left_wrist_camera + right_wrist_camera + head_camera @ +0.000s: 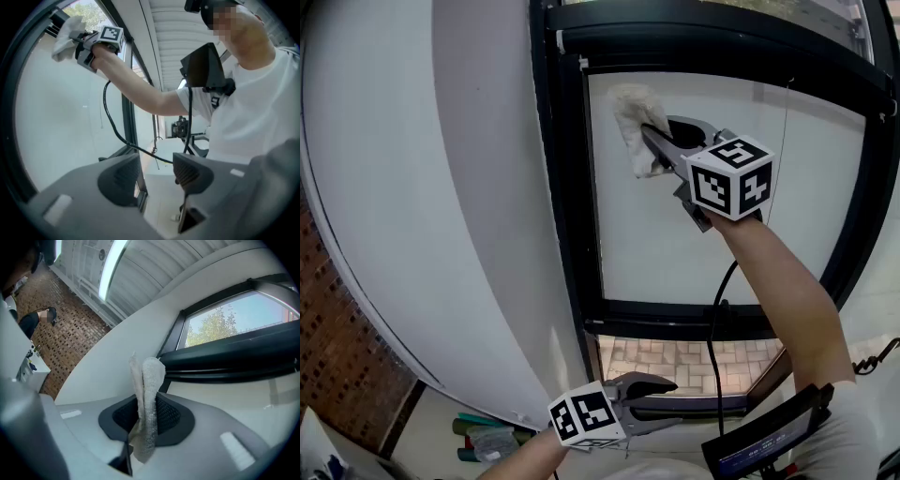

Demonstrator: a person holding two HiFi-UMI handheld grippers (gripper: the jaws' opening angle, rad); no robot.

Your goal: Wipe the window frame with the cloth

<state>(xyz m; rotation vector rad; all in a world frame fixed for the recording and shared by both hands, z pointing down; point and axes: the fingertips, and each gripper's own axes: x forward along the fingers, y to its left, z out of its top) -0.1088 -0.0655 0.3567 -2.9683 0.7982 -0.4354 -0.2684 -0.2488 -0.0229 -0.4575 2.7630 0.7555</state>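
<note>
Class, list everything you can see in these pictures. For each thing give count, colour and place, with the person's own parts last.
cloth: one, white, near the frame's upper left corner
window frame: one, black, centre
pane: one, white, inside the frame
wall: one, white, left of the frame
brickwork: one patch, red-brown, far left
cable: one, black, below the right arm
right hand-held gripper: one, grey, raised, shut on the cloth
left hand-held gripper: one, grey, low, open, empty
right arm: one, bare, reaching up
</note>
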